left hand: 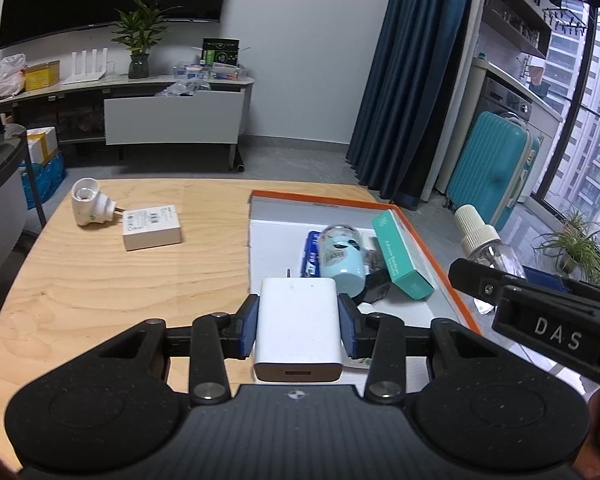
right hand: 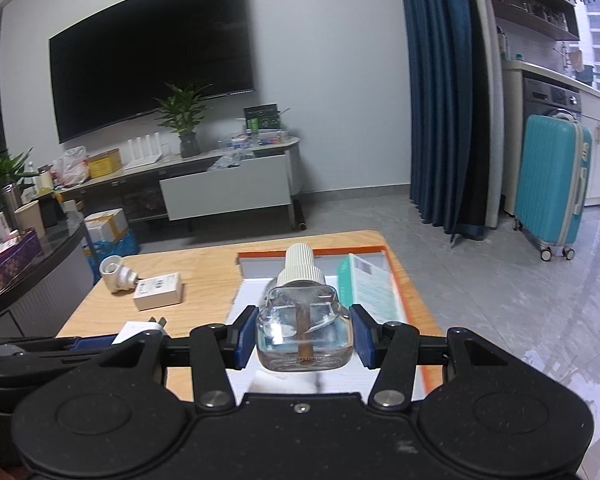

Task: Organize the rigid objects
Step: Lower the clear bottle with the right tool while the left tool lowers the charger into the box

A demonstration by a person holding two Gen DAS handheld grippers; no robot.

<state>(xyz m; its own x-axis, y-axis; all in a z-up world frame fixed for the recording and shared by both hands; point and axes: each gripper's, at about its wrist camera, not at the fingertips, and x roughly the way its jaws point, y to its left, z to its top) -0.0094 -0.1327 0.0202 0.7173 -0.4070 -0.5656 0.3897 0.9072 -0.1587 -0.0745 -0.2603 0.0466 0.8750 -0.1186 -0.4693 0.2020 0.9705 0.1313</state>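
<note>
The left hand-held gripper (left hand: 298, 322) squeezes a white charger (left hand: 298, 332); the right hand-held gripper (right hand: 303, 336) squeezes a clear bottle (right hand: 304, 320), the tray (right hand: 416, 312) just beyond

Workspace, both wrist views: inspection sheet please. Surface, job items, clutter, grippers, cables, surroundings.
Surface: wooden table, with an orange-rimmed tray on its right side.
Job's things: white charger in left gripper; clear bottle with white cap in right gripper. In the tray: light blue cup on its side, teal box, blue item partly hidden. On the bare wood: white box, white plug-in device touching it.
Clutter: nothing seen beyond these.
Grippers: left gripper shut on white charger; right gripper shut on clear bottle, both above the tray's near end.
Cables: nothing seen.
Surroundings: TV, plant, teal suitcase, blue curtain.
</note>
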